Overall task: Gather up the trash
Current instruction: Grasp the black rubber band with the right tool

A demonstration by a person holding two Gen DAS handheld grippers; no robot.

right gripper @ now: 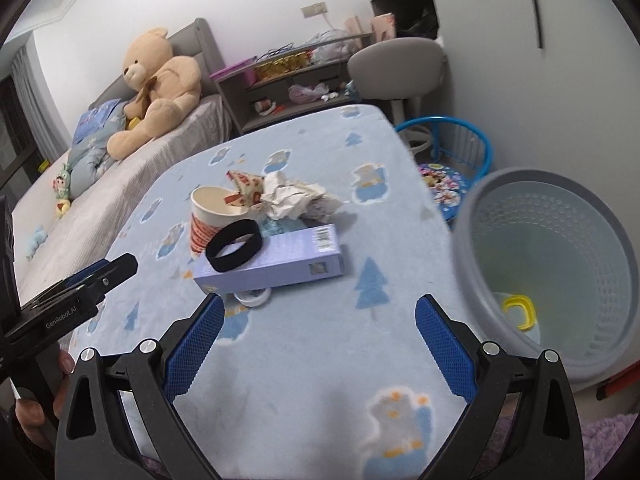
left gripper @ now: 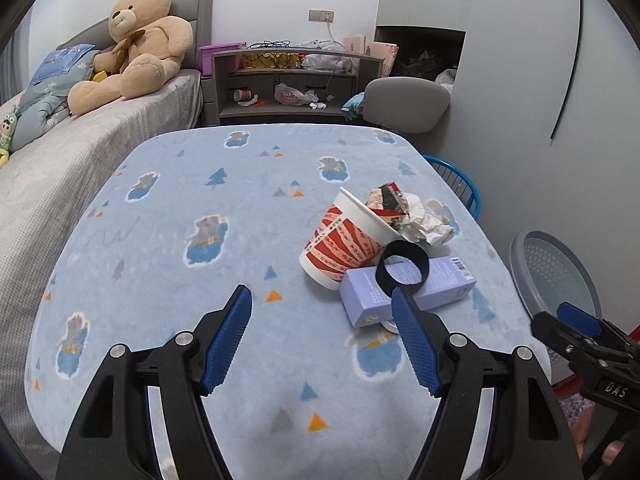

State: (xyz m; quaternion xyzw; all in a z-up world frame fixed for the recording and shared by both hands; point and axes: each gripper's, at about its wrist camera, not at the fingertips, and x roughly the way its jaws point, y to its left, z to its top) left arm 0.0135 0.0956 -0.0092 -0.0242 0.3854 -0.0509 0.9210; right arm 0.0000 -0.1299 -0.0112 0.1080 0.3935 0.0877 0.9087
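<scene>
Ribbed blue fingers [right gripper: 196, 350] spread above fleecy blanket [right gripper: 304, 344]; nothing gripped.

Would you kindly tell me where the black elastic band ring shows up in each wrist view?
Left wrist view: the black elastic band ring is right of centre, on the lavender cardboard box.
Right wrist view: the ring is left of centre, on the same box.
Shared landmark: the red-striped paper cup just behind it.

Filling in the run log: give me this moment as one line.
stage: approach | left gripper: open, empty | right gripper: open, empty | trash pile: paper cup, purple box, black band | bin: beside table
</scene>
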